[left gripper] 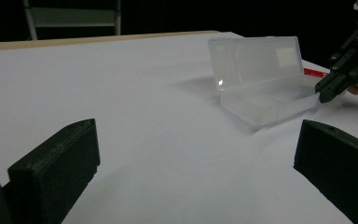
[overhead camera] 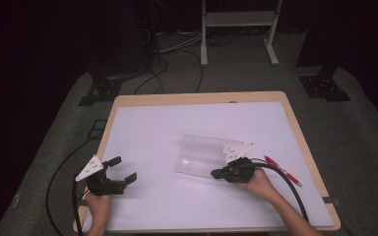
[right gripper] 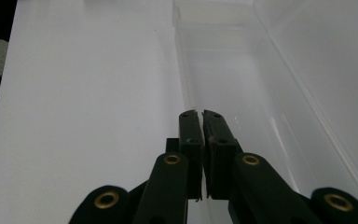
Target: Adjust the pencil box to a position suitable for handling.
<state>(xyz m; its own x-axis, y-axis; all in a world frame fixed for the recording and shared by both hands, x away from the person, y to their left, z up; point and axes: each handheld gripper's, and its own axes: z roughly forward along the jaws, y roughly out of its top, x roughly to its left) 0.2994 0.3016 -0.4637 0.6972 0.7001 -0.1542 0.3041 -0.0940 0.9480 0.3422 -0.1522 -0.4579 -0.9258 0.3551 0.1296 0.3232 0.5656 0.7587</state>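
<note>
Pencil case, clear plastic, hinged: lying open near the middle of the white surface, lid standing up behind the tray, tray facing the person.

Right tool: resting at the tray's near right corner, jaws pressed together. In the right gripper view the tool is showing the thin front wall of the tray running into the seam between the jaws, so it is probably pinching that wall, though the clear plastic is making this hard to confirm.

Left tool: hovering well apart from the case at the near left of the surface, jaws spread wide, holding nothing.

Red pen: lying on the surface just to the right of the right hand, beside the trailing cable.

Risks, as judged:
- Case is looking light and slick; any pull from the right tool is likely to be dragging or tipping the whole case, since the left tool is not bracing it.
- Thin wall may be slipping out of the closed jaws.
- Upright lid may be swinging shut if the tray is jolted.
- Cable or forearm may be nudging the pen toward the surface's edge.
</note>
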